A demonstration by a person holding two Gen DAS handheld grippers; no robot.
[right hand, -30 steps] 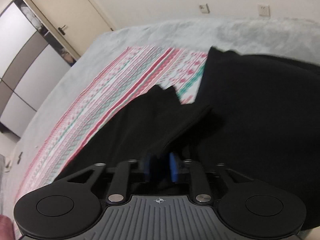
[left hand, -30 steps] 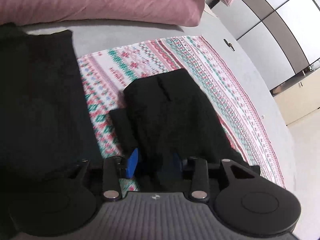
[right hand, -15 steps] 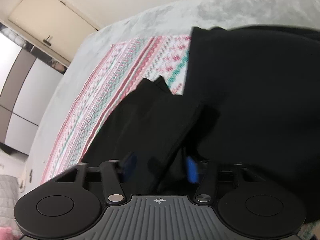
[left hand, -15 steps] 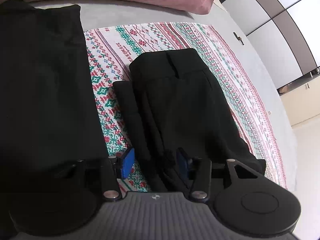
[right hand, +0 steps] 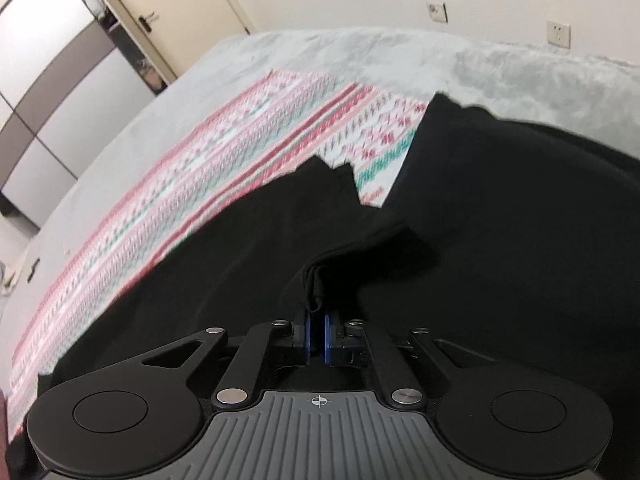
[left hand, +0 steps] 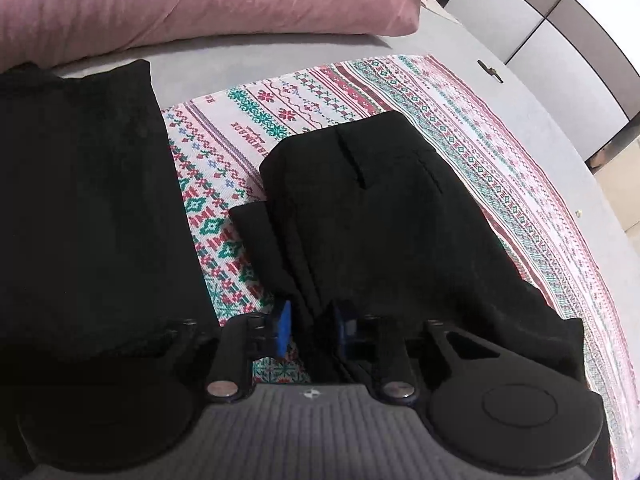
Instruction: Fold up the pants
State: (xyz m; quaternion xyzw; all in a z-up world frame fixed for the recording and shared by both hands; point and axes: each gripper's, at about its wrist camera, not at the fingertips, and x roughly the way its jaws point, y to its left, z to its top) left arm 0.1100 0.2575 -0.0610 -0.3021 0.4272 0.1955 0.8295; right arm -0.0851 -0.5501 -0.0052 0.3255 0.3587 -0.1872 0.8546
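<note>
- A separate dark garment (left hand: 80, 200) lies flat at the far left, apart from the job
- The black pants (left hand: 380, 220) lie partly folded on the patterned blanket (left hand: 256, 120) over the bed (right hand: 280, 52), waistband toward the pink pillow (left hand: 200, 0)
- Left tool (left hand: 312, 328): jaws closing around the layered side edge of the pants; the pads do not look pressed home yet
- Right tool (right hand: 317, 338): clamped nearly flat on a thin fold of the pants' fabric
- The cloth looks soft, limp and light, likely to sag and slide between layers; pinching all layers together at an edge or corner should keep the fold aligned
</note>
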